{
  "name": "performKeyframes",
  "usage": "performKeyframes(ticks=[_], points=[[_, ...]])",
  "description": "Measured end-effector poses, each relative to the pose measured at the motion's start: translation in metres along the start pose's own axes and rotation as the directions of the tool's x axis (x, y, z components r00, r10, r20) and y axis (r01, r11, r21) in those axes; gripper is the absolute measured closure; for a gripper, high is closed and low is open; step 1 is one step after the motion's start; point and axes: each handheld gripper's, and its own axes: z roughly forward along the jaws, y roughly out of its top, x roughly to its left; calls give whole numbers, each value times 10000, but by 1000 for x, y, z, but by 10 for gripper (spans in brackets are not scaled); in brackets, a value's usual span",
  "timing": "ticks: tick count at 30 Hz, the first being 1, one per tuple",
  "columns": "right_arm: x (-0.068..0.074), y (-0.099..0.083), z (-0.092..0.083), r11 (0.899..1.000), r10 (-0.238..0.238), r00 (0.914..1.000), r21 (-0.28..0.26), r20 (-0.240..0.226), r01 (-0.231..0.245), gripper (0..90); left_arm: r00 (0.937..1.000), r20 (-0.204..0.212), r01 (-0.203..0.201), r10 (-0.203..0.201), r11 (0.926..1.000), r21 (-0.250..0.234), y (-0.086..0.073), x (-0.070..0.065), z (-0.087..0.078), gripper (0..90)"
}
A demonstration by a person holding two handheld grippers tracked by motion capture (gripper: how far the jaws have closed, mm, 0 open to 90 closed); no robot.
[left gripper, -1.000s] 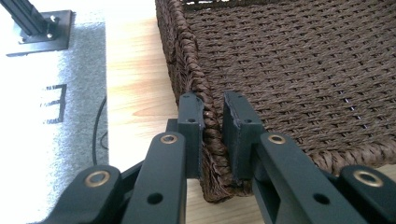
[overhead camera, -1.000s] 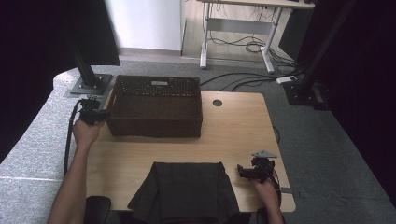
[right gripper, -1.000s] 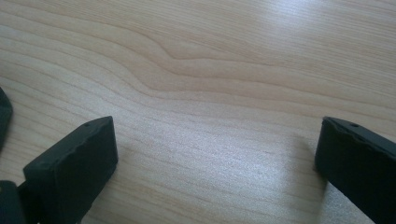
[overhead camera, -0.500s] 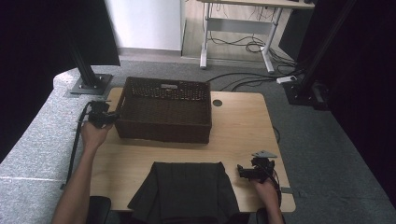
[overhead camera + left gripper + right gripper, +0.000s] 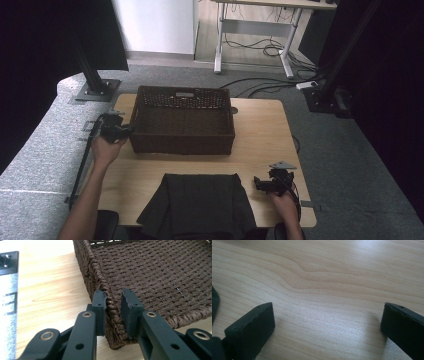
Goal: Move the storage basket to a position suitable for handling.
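Note:
A dark brown woven basket stands at the back middle of the wooden table. My left gripper is at the basket's near left corner. In the left gripper view the left gripper is shut on the basket's side wall, one pad outside and one inside. Its jaws have just been opening a little, with the wall still between them. A folded black cloth lies at the table's front edge. My right gripper rests just right of it, open. In its own view the right gripper holds nothing.
The basket is empty inside. Bare wood lies between basket and cloth and along the table's right side. Black stand posts with foot plates rise off the back left and back right corners. Grey carpet surrounds the table.
The basket has slid to the right across the table, and my left gripper has gone with it at its left corner. My right gripper has stayed in place.

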Motion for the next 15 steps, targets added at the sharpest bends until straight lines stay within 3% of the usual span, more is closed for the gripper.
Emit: performKeyframes(ticks=[15], points=[[1, 0, 0, 10000, -3, 10000, 7, -40, 3, 0, 9980, 526, -332, 337, 9994, -119, -9, -32, -5, 738]])
